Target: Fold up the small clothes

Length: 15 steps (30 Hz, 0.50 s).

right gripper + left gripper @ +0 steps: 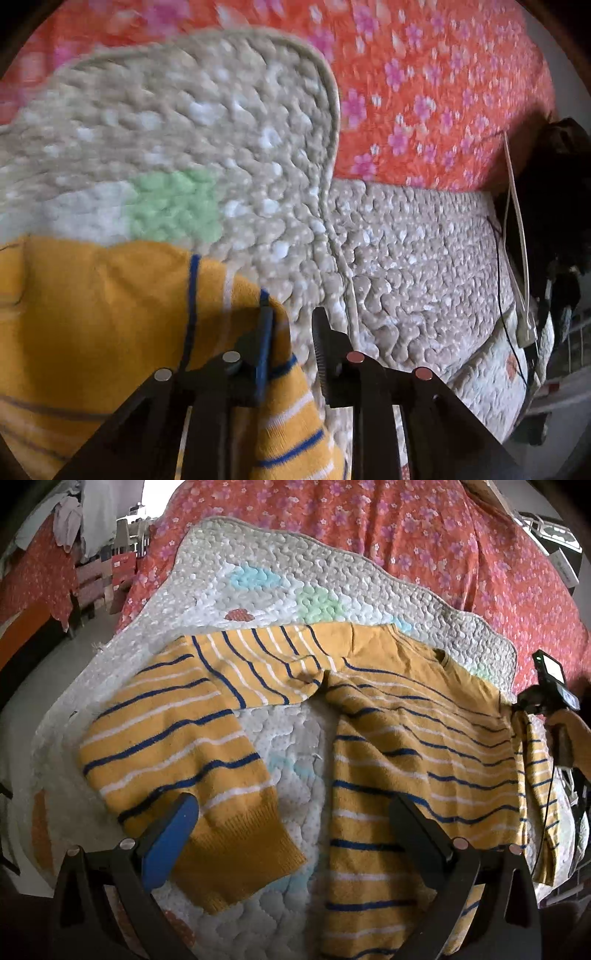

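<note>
The striped sweater (388, 716) lies spread on the quilted mat (295, 576). The left gripper (291, 830), jaws apart, hovers over the sleeve cuff at 6 o'clock. The right gripper (291, 332), not yet clamped, straddles the shoulder edge; next it must pinch and fold inward

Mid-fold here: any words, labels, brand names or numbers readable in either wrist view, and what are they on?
No text can be read in either view.
Striped sweater: no tag or print visible.
Right gripper unit's lit screen: washed out, nothing legible.
Boxes at the top right edge: patterned, any print too small to read.
Quilted pad and floral bedspread: patterns only, and the right wrist view is blurred.
</note>
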Motion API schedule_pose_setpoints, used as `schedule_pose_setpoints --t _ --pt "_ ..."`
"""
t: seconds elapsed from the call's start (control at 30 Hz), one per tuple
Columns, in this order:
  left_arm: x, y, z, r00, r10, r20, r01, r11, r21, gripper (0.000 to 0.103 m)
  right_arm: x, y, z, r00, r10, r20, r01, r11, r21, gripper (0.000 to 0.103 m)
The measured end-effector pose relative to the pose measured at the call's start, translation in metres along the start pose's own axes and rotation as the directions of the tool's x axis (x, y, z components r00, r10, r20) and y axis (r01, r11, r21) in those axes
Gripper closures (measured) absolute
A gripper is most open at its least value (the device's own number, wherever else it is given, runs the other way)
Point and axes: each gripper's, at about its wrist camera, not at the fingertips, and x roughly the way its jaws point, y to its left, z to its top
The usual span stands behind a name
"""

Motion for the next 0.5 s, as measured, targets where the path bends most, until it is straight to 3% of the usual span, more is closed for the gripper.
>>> schedule_pose_setpoints --t 0.07,0.17,0.3,0.4,0.5 --pt "-0.001 0.003 -0.001 1.000 -0.027 -0.011 0.027 0.999 -0.016 0.000 -0.031 -0.007 -0.022 0.998 0.030 0.059 -0.029 0.999 -0.017 0.062" --pt "-0.001 0.008 -0.003 0.995 -0.090 -0.040 0.088 0.995 -0.057 0.000 -0.079 -0.011 -0.068 0.975 0.204 0.092 -0.205 0.979 0.011 0.051" --pt "-0.001 0.015 -0.009 0.989 -0.127 -0.080 0.120 0.988 -0.096 0.002 -0.111 -0.026 -0.156 0.903 0.428 0.041 -0.430 0.898 0.091 0.049" --pt "-0.004 0.017 -0.018 0.984 -0.140 -0.113 0.128 0.986 -0.103 0.012 -0.106 -0.032 -0.210 0.869 0.495 0.005 -0.489 0.858 0.158 0.048" --pt "-0.006 0.016 -0.029 0.974 -0.166 -0.154 0.148 0.981 -0.125 0.018 -0.094 -0.037 -0.262 0.816 0.577 -0.029 -0.547 0.788 0.281 0.048"
